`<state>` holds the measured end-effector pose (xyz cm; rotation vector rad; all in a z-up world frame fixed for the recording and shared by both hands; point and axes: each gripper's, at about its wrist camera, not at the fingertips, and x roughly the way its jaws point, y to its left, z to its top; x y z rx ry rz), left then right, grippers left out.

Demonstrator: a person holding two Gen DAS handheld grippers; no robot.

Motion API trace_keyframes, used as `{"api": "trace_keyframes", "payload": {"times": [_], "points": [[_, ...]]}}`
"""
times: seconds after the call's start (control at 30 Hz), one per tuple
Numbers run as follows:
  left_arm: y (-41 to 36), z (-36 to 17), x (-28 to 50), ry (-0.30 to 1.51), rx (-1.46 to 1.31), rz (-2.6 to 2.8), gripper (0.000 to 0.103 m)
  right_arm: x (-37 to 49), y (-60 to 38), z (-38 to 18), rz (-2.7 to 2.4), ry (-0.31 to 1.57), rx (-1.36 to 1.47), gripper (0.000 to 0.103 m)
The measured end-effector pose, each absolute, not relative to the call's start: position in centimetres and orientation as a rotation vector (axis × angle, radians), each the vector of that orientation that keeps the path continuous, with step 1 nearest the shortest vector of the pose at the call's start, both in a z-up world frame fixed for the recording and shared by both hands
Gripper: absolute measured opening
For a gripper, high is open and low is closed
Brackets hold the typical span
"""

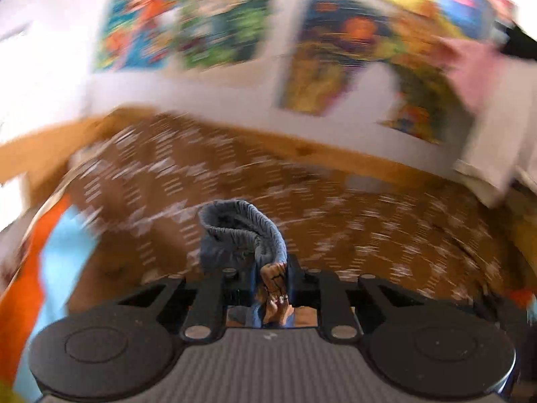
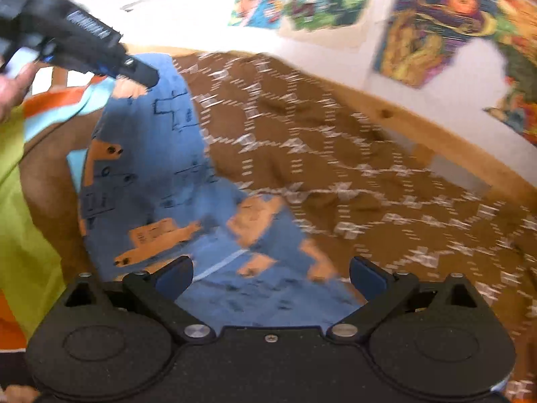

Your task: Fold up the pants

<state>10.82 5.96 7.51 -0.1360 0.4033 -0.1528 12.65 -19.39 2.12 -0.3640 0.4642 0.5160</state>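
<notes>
Your left gripper [image 1: 273, 280] is clamped on the ribbed waistband of the pants [image 2: 147, 181], holding that end up at the far left. The blue pants run lengthwise from there down toward your right gripper [image 2: 270, 275], whose fingers are spread wide, holding nothing, just over the near end on the brown bedspread [image 2: 352, 168].

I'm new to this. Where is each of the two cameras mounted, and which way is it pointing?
Left wrist: rides the left tool, looking along its fingers, shut on the blue pants' waistband, over the brown bedspread.
Right wrist: rides the open right tool, looking over the pants toward the left tool and a hand.
Shared: pants, bedspread, the posters on the wall.
</notes>
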Motion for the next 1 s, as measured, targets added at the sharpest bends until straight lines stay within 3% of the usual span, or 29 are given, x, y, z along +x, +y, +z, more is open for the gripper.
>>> {"api": "trace_keyframes", "payload": {"times": [0.2, 0.4, 0.6, 0.67, 0.8, 1.0], "points": [[-2.6, 7.5, 10.9, 0.415, 0.035, -0.408, 0.019, 12.1, -27.7, 4.9, 0.325, 0.487, -0.231, 0.100], [-11.8, 3.0, 12.0, 0.532, 0.257, -0.612, 0.021, 12.5, -34.0, 3.5, 0.239, 0.504, -0.031, 0.099], [-15.2, -1.8, 11.7, 0.629, 0.378, -0.666, 0.050, 14.0, -35.1, 0.9, 0.377, 0.554, 0.135, 0.096], [-14.9, -2.4, 11.1, 0.625, 0.390, -0.659, 0.054, 14.3, -34.8, 0.2, 0.430, 0.578, 0.178, 0.094], [-14.8, -3.1, 10.3, 0.640, 0.429, -0.647, 0.053, 15.5, -33.0, -0.9, 0.497, 0.628, 0.197, 0.078], [-15.0, -3.3, 10.3, 0.648, 0.466, -0.657, 0.022, 17.0, -32.3, -2.0, 0.489, 0.674, 0.319, 0.033]]}}
